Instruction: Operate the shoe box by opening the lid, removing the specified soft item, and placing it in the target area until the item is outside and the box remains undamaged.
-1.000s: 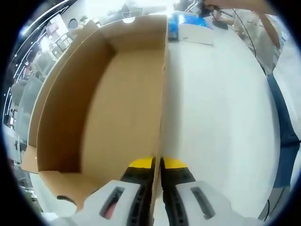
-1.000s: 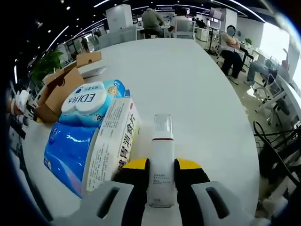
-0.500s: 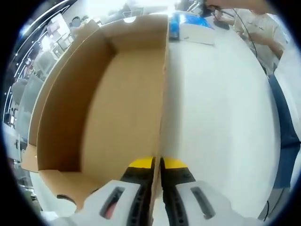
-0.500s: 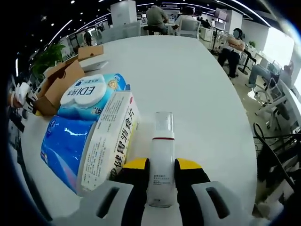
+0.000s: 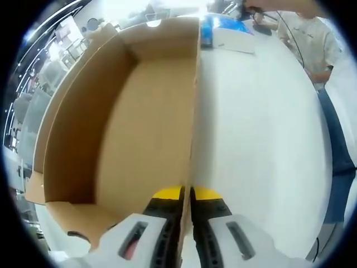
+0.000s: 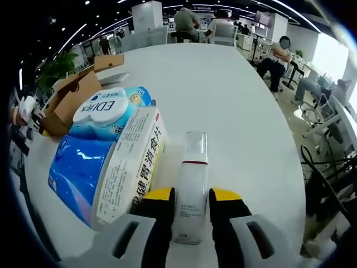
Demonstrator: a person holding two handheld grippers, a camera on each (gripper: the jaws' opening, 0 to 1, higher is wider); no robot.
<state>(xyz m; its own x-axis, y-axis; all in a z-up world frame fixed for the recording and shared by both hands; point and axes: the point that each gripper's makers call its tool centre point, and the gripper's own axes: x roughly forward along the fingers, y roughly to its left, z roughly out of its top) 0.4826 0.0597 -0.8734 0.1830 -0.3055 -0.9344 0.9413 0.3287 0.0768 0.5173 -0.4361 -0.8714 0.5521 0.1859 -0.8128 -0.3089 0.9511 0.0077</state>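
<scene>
The open cardboard shoe box (image 5: 139,111) lies with its bare brown inside towards me. My left gripper (image 5: 187,194) is shut on the thin edge of its right wall (image 5: 195,111). In the right gripper view the same box (image 6: 72,95) sits far left on the white table. My right gripper (image 6: 191,195) is shut on a white spray bottle (image 6: 191,184) with a clear cap, which leans slightly left. Beside it lie a blue soft tissue pack (image 6: 81,164), a round-lidded wipes pack (image 6: 109,114) and a white carton (image 6: 131,162) with red print.
The white table (image 6: 223,95) stretches wide to the right of the goods. The blue pack (image 5: 223,25) and white carton (image 5: 234,42) lie beyond the box's far end. A person (image 5: 334,111) stands at the table's right edge. Seated people and office chairs (image 6: 273,56) are beyond the table.
The right gripper's yellow tips stand slightly wider apart and the spray bottle has tipped a little to the left. The left gripper and the box have not moved.
</scene>
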